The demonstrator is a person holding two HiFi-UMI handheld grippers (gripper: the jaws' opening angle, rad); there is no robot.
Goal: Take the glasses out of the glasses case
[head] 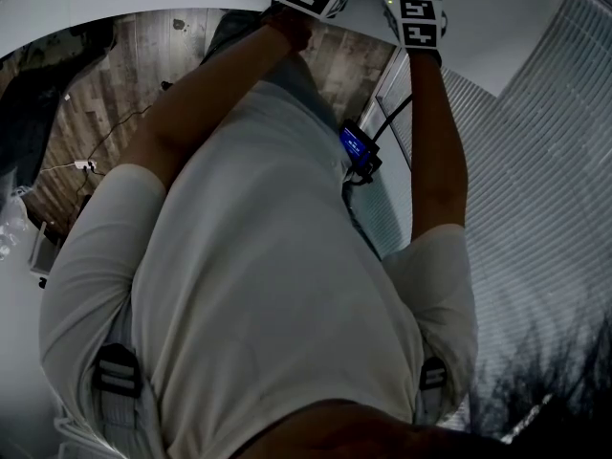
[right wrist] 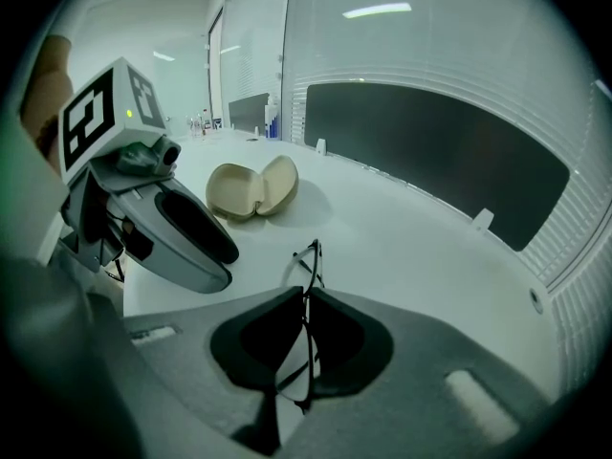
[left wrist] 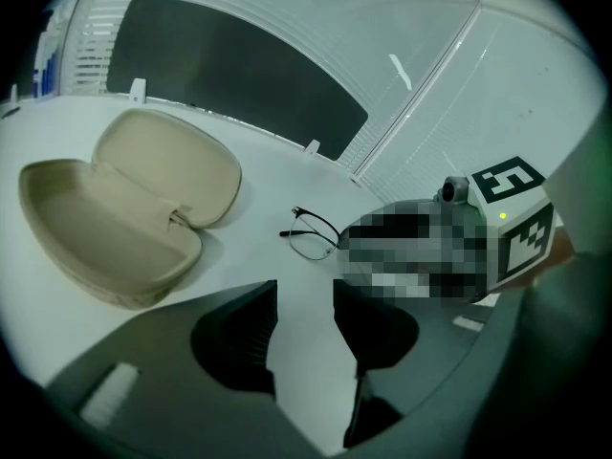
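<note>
Right gripper view alone, right gripper (right wrist: 303, 293) clamped on glasses (right wrist: 308, 261), left gripper (left wrist: 305, 292) apart

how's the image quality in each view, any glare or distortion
Head view: dim, bluish, mostly filled by the person's shirt. Left gripper view: fisheye with black corners, glasses and open case sharp. Right gripper view: strong fisheye bend, ceiling light glare on the glass wall.
</note>
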